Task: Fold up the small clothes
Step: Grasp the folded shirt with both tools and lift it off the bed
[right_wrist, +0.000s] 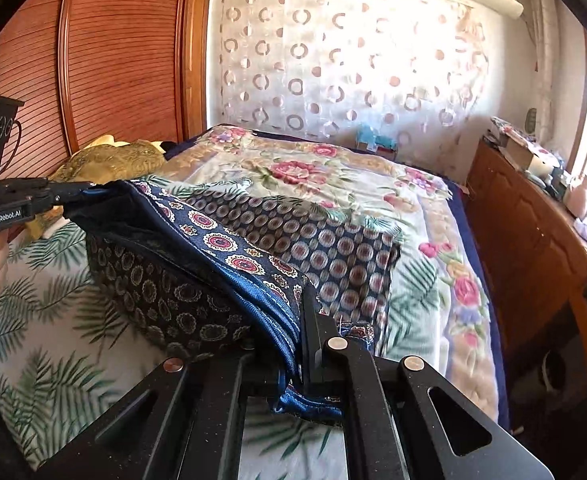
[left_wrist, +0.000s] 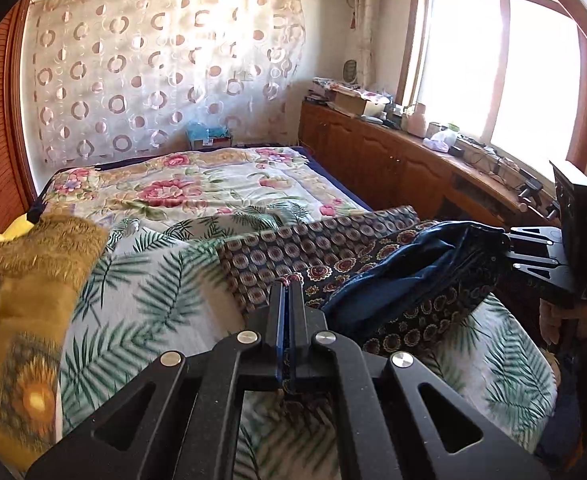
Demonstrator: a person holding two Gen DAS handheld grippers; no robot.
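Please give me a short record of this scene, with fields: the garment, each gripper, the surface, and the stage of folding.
garment: dark blue patterned shorts, lifted at two corners
left gripper: shut on one edge of the shorts
right gripper: shut on the blue waistband
surface: bed with palm-leaf sheet, floral blanket behind
stage: shorts held up between both grippers, part still resting on the bed

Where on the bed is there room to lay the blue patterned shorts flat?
Free: palm-leaf sheet between the yellow pillow and the shorts; also the floral blanket toward the curtain. Crowded: the sideboard under the window.
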